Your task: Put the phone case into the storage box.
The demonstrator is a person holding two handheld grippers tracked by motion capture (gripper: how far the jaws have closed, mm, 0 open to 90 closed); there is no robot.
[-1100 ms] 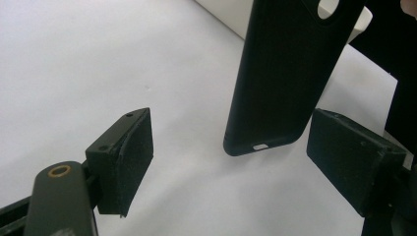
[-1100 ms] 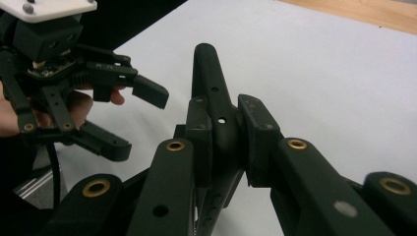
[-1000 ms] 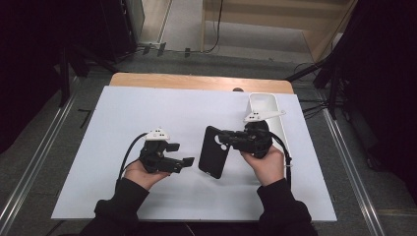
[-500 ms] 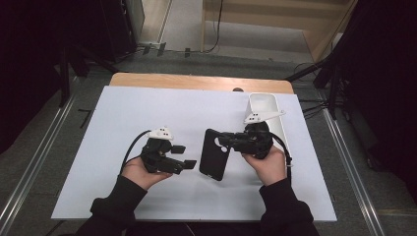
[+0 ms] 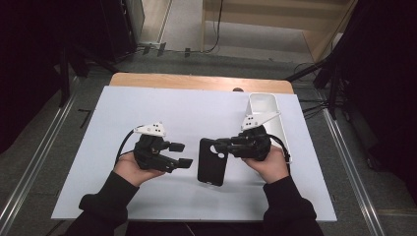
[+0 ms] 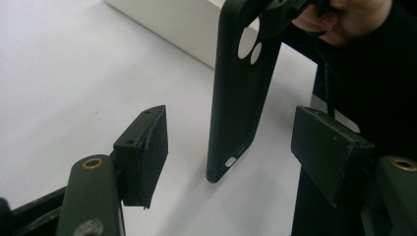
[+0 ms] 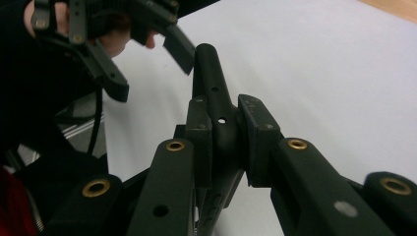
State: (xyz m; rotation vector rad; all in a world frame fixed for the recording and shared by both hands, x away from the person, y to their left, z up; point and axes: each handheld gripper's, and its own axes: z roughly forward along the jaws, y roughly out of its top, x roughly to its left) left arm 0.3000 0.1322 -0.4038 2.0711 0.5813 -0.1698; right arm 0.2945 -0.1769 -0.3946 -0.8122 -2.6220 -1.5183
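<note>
Phone case: a thin, matte black phone case of soft-looking rubbery plastic, rounded at the corners, with round camera cut-outs near its upper end and a small port slot in its lower edge.
Place: near the middle of the surface, between the two hands; in the left gripper view it hangs upright with its lower end just over the sheet.
Right tool: the right tool has its blocky black jaws pressed flat on both faces of the case's upper end, holding it.
Left tool: the left tool stands left of the case, apart from it, its jaws partly spread and just now closing in, with nothing pressed between the square pads; the case hangs beyond the gap.
Surface: a smooth, pale sheet over the surface, with a strip of wood showing along the far edge.
Tray: a long, white, glossy tray with a rounded far end, at the far right.
</note>
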